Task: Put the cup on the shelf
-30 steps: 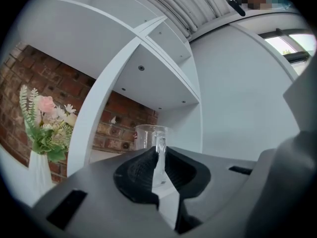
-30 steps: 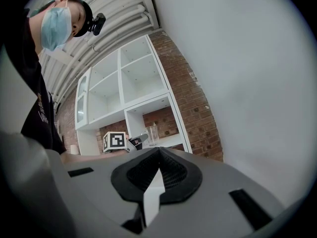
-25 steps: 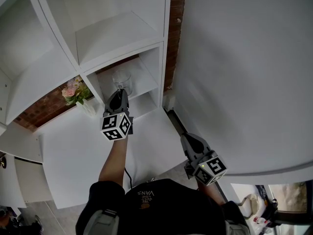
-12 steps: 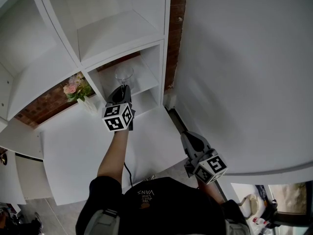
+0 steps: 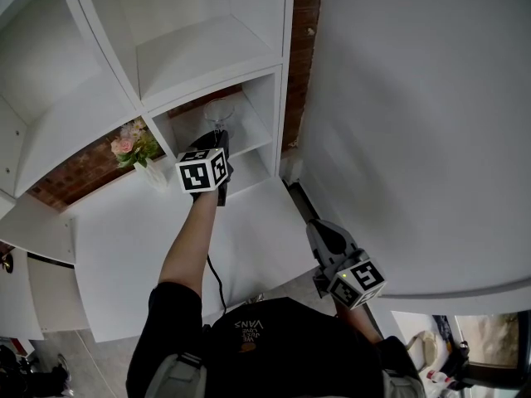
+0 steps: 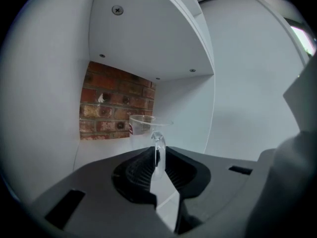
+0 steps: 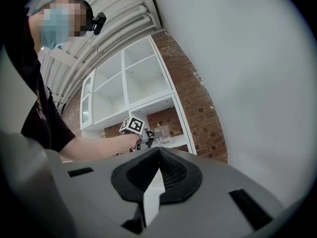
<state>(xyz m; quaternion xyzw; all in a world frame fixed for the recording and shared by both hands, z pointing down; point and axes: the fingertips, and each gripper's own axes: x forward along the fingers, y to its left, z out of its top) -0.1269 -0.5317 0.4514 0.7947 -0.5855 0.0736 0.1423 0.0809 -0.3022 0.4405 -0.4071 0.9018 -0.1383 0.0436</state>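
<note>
1. My left tongs [image 6: 157,158] are clamped on the thin looped handle of the clear glass cup [image 6: 142,124].
2. The cup stands upright straight ahead of the tips, inside a smooth white shelf [image 6: 148,43] cubby with a rough brick back [image 6: 114,103].
3. I can't tell whether its base touches the shelf.
4. My right tongs [image 7: 157,170] are closed on nothing, low and well away.
</note>
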